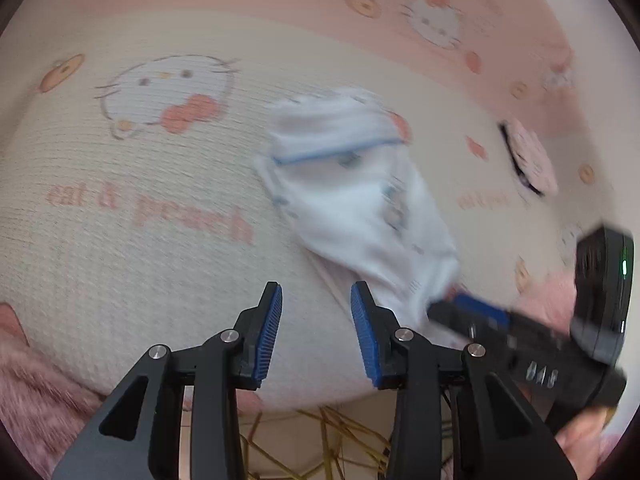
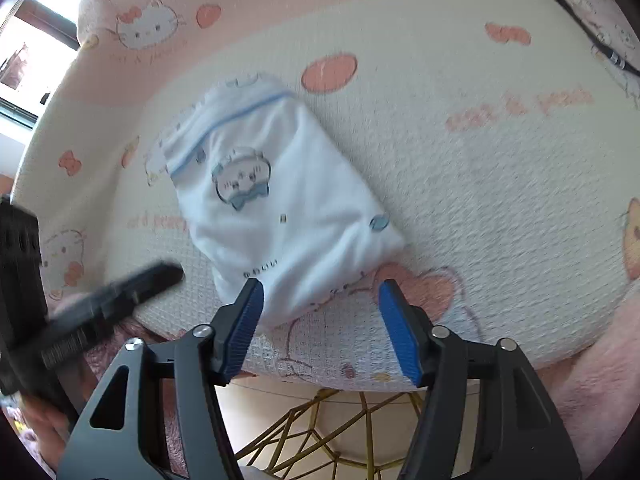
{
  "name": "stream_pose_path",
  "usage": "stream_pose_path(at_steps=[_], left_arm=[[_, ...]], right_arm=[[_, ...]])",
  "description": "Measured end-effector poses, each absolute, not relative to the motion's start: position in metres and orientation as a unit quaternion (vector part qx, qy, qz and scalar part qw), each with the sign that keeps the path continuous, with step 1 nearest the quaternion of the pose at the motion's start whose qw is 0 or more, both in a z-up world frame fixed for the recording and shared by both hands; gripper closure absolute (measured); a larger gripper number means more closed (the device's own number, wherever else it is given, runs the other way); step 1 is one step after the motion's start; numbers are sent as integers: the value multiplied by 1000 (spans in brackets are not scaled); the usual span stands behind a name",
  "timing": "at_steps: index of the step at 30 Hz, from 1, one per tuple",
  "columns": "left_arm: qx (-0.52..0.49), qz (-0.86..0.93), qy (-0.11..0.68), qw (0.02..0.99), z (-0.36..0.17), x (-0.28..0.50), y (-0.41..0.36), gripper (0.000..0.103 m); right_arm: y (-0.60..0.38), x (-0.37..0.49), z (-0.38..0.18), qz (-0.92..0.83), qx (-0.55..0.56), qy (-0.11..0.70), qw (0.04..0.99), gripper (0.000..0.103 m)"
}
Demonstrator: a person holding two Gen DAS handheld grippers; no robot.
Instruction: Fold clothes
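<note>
A small white garment [image 1: 360,200] with blue trim and a cartoon print lies folded into a compact rectangle [image 2: 276,200] on a cream and pink cat-print cover [image 1: 120,260]. My left gripper [image 1: 317,320] hangs open over the cover just left of the garment's near end, with nothing between its blue pads. My right gripper [image 2: 322,304] stands open above the garment's near corner, its pads clear of the cloth. Each gripper shows blurred in the other's view: the right one [image 1: 480,316] at the garment's lower end, the left one [image 2: 152,276] just left of the garment.
A pink item with a black edge [image 1: 528,156] lies on the cover [image 2: 480,200] beyond the garment [image 2: 600,32]. Fluffy pink fabric [image 1: 32,400] borders the cover's near edge [image 2: 592,392]. A gold wire frame [image 2: 320,432] shows below. A window [image 2: 24,40] is at the upper left.
</note>
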State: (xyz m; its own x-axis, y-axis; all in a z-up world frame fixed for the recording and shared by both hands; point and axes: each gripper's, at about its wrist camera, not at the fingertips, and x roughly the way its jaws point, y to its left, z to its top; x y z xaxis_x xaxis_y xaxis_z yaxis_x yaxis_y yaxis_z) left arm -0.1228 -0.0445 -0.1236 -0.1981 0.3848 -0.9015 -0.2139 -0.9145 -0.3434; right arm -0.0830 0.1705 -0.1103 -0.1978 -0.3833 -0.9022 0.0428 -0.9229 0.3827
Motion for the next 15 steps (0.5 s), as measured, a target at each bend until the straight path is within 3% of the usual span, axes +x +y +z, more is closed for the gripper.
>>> stream_pose_path(at_steps=[4,5,6,8,12,15], left_arm=[[-620,758,-84,182,-143,-128,-42,65],[-618,760,-80,185,-143,-127,-38,65],[-616,761,-75,187,-143,-127,-34,65],[-612,764,-66,191,-144,-127,-26,65],[-608,764,-58,205,-144,-124,-12,65],[-607,758,-49,233,-141,-119,3,65]], right_arm=[[169,-87,-119,-765,609,-157,135,38],[167,-88,-118,-769,606,-150,135,45],[165,-89,-118,-774,603,-140,135,61],[163,-89,-118,-781,598,-131,129,71],[157,-89,-116,-792,589,-100,125,84],[151,-90,-112,-804,579,-50,121,86]])
